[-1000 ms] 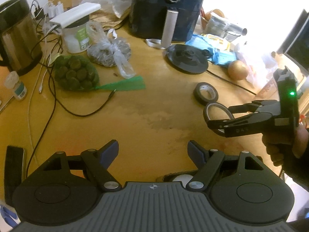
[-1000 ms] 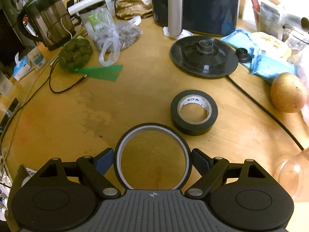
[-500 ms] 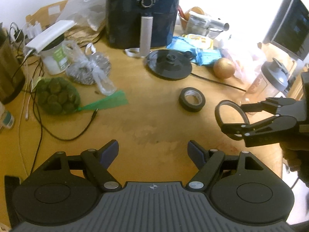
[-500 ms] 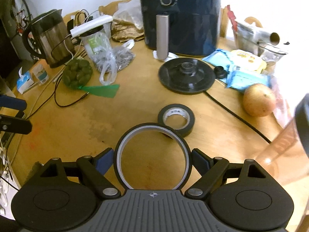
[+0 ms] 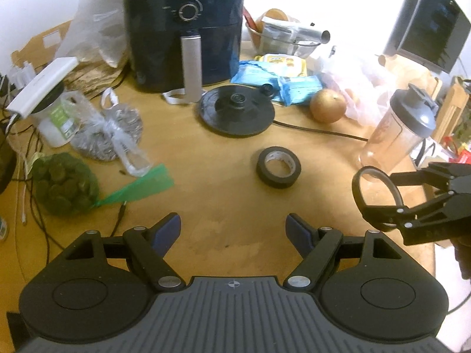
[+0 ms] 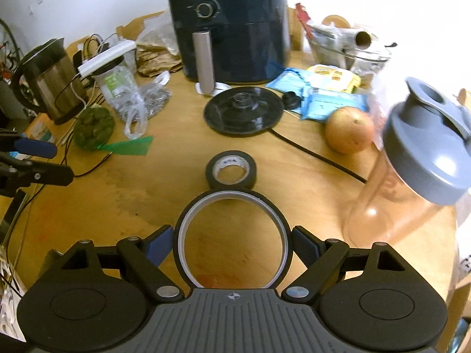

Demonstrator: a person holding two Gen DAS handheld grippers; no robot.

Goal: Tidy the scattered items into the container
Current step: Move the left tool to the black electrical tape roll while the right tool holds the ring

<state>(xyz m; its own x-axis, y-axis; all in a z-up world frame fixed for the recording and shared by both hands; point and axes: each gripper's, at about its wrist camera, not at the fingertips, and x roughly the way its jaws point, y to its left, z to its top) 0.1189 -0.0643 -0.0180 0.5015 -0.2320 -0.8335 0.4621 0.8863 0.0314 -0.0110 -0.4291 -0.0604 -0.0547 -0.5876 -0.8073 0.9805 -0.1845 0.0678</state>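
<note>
Right gripper (image 6: 232, 250) has risen from the counter (image 6: 147, 206) over the last second, carrying the thin black ring (image 6: 232, 206), which now hangs clear of the surface. One item is thus in transit; no container shows in either view, so its destination cannot be confirmed. The right fingers (image 6: 159, 244) stand wide, pressed against the ring's outer edge on both sides. Left gripper (image 5: 234, 229) is open and empty. Further off, the black tape roll (image 5: 278, 167) remains flat on the counter, uncollected.

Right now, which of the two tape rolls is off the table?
The thin, wide roll, gripped in the right gripper. The thicker black roll lies flat on the table.
</note>
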